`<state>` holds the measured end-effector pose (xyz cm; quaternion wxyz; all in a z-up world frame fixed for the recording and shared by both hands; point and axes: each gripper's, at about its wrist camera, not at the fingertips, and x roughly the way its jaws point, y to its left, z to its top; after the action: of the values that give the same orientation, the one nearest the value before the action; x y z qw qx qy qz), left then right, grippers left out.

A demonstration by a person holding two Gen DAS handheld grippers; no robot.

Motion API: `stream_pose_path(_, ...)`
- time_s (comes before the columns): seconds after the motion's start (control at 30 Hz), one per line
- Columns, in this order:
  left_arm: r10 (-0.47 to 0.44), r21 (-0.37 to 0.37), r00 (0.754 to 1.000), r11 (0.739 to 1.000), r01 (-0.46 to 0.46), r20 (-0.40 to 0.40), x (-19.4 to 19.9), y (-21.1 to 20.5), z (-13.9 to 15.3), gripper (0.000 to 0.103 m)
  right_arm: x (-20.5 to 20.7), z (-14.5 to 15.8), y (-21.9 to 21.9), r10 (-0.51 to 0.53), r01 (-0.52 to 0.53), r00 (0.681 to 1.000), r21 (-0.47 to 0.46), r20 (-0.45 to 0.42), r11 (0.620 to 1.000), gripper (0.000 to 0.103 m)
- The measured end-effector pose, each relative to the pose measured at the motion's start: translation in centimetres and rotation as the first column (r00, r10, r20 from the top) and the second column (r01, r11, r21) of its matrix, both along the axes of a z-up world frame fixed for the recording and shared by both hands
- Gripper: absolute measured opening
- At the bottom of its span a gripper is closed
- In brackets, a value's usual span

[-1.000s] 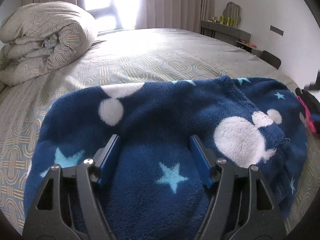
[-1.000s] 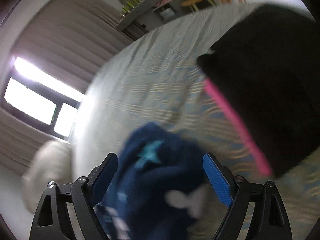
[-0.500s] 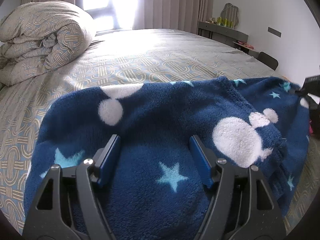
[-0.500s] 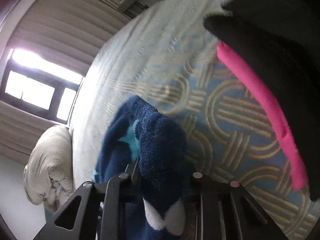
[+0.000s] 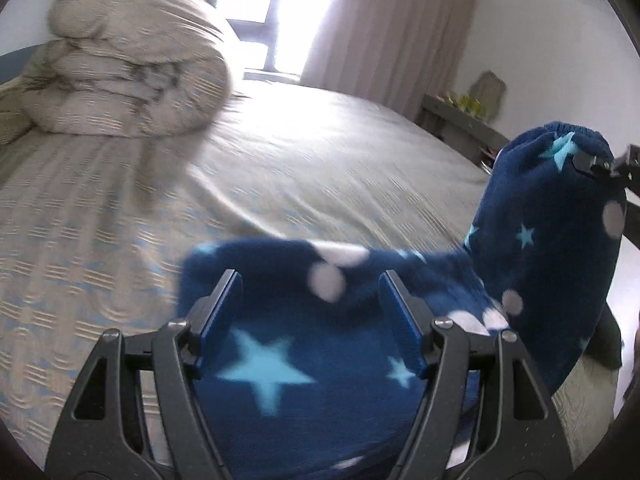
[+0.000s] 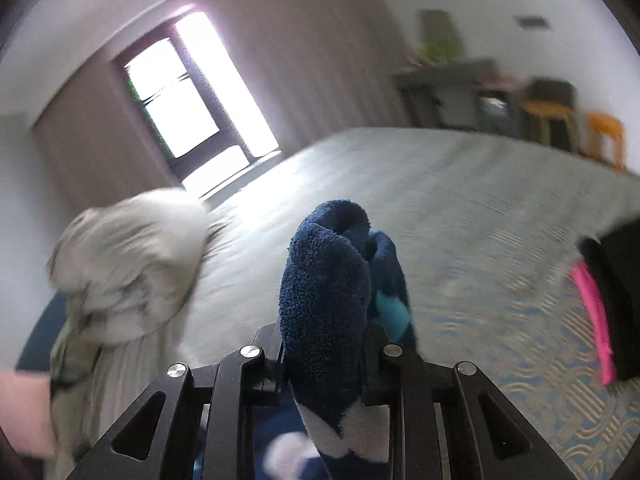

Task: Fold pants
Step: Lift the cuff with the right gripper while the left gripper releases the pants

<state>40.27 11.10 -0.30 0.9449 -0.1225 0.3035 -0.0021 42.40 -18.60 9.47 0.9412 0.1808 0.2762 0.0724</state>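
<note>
The navy fleece pants (image 5: 304, 360) with stars and white spots lie partly on the patterned bed (image 5: 320, 152). My left gripper (image 5: 310, 280) stands wide, with the fabric filling the gap between its blue pads and bunched up against them. My right gripper (image 6: 324, 332) is shut on a rolled end of the pants (image 6: 324, 280), which sticks up past its fingers. In the left wrist view that end (image 5: 552, 216) hangs raised at the right, pinched by the right gripper (image 5: 600, 166). The cloth sags between the two grippers.
A rolled beige quilt (image 5: 128, 60) sits at the bed's far left, also in the right wrist view (image 6: 128, 264). A black garment with a pink band (image 6: 612, 300) lies on the bed at the right. A dresser (image 5: 460, 116) and orange stools (image 6: 604, 132) stand by the far wall.
The right gripper closed on the pants' end and lifted it off the bed while rolling upright. The left gripper rose and shifted with the fabric, which has bunched towards it.
</note>
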Motion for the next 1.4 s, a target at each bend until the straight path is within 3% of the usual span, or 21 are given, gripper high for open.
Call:
stream_pose_path(0.13,0.105,-0.039,0.994,0.994,-0.104,0.027,-1.7,5.1,1.5,0.071,-1.0,0.5,7.6,0.120,-0.117,0.992,-0.084,0.031,0.990,0.024)
stream_pose_path(0.37,0.258,-0.119,0.965,0.961,-0.251,0.047,-4.6,11.4,2.1,0.071,-1.7,-2.6,18.5,0.282,-0.279,0.959,-0.165,-0.008,0.946,0.024)
stream_pose_path(0.53,0.285,-0.157,0.958,0.948,-0.277,0.036,-4.6,13.0,1.5,0.071,-2.3,-5.9,24.2,0.371,-0.376,0.926,-0.207,-0.065,0.903,0.024)
stream_pose_path(0.63,0.280,-0.155,0.960,0.950,-0.273,0.025,-4.3,13.0,1.3,0.071,-2.0,-9.6,27.7,0.425,-0.450,0.893,-0.258,-0.149,0.855,0.027)
stream_pose_path(0.7,0.270,-0.150,0.963,0.953,-0.264,0.019,-4.0,12.7,1.1,0.071,-1.5,-12.1,29.3,0.428,-0.476,0.877,-0.289,-0.216,0.830,0.033)
stream_pose_path(0.77,0.263,-0.145,0.964,0.955,-0.258,0.022,-4.1,12.2,1.3,0.072,-1.2,-14.1,29.9,0.455,-0.528,0.844,-0.296,-0.284,0.796,0.058)
stream_pose_path(0.83,0.265,-0.150,0.964,0.955,-0.258,0.032,-4.3,12.0,1.7,0.071,-1.8,-14.3,30.1,0.510,-0.574,0.817,-0.286,-0.270,0.767,0.076)
stream_pose_path(0.93,0.276,-0.160,0.959,0.951,-0.265,0.056,-4.9,12.0,2.5,0.071,-3.3,-12.6,28.6,0.584,-0.626,0.779,-0.232,-0.230,0.744,0.080)
stream_pose_path(1.07,0.271,-0.182,0.953,0.952,-0.246,0.133,-6.2,11.4,4.4,0.071,-3.7,-10.2,22.9,0.564,-0.572,0.814,-0.021,-0.139,0.820,0.080)
stream_pose_path(1.13,0.257,-0.179,0.955,0.957,-0.230,0.147,-6.1,10.8,4.6,0.071,-3.1,-9.0,19.5,0.519,-0.513,0.850,0.087,-0.092,0.854,0.077)
stream_pose_path(1.2,0.240,-0.178,0.959,0.961,-0.212,0.150,-5.5,10.0,4.3,0.071,-1.8,-8.3,16.6,0.438,-0.424,0.896,0.150,-0.075,0.893,0.059)
stream_pose_path(1.23,0.226,-0.184,0.963,0.963,-0.198,0.146,-4.9,9.6,3.8,0.068,-1.0,-8.1,15.8,0.411,-0.396,0.908,0.163,-0.077,0.904,0.044)
stream_pose_path(1.3,0.180,-0.253,0.968,0.959,-0.132,0.175,-3.8,9.1,2.3,0.029,0.4,-8.2,15.4,0.394,-0.373,0.912,0.167,-0.118,0.913,0.032)
stream_pose_path(1.37,0.156,-0.324,0.969,0.942,-0.087,0.192,-3.1,8.8,1.1,0.017,1.8,-9.2,16.0,0.417,-0.388,0.895,0.184,-0.159,0.903,0.028)
stream_pose_path(1.4,0.132,-0.354,0.972,0.934,-0.055,0.197,-2.6,8.7,0.5,0.017,1.8,-9.7,16.1,0.421,-0.388,0.890,0.192,-0.175,0.901,0.028)
